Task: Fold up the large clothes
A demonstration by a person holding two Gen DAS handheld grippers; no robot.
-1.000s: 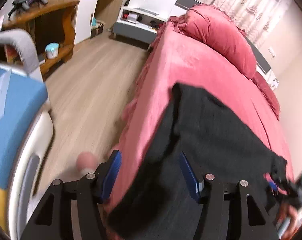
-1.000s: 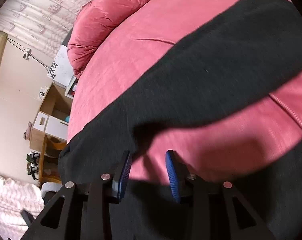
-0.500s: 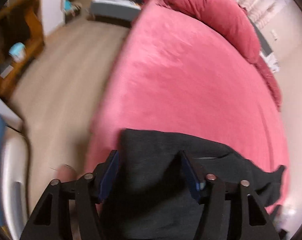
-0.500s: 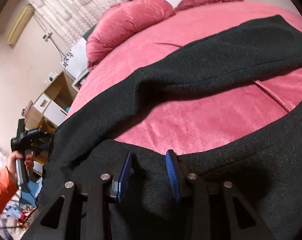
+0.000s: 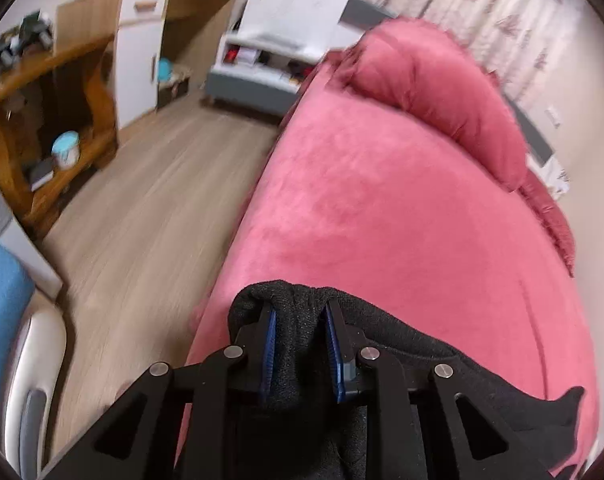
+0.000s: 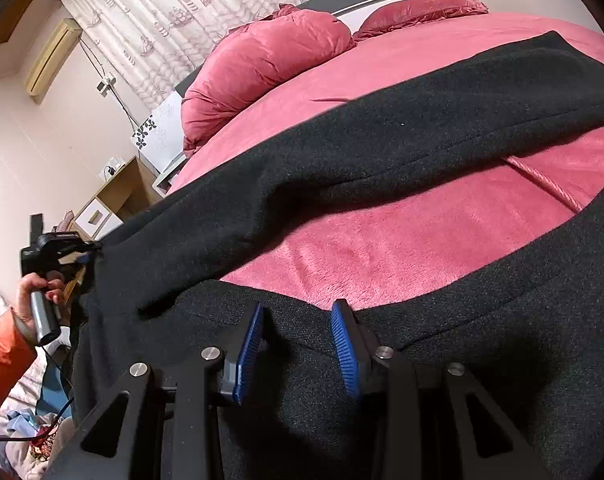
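A large black knit garment (image 6: 382, 136) lies spread across the pink bed (image 6: 402, 240). In the left wrist view my left gripper (image 5: 299, 316) is shut on a bunched edge of the black garment (image 5: 297, 344) at the bed's near left corner. It also shows from the right wrist view (image 6: 85, 258), held in a hand at the garment's left end. My right gripper (image 6: 297, 312) has a black edge of the garment lying between its blue pads, which stand somewhat apart over the cloth.
Pink pillows (image 6: 269, 60) lie at the head of the bed. A wooden shelf unit (image 5: 41, 120), a white cabinet (image 5: 141, 52) and a white bedside unit (image 5: 269, 64) stand along the wooden floor (image 5: 141, 220). A blue and white chair (image 5: 5, 320) is at the left.
My left gripper has shut on the garment's edge and lifted it. The right wrist view has tilted up, and the garment's edge now lies between the right pads.
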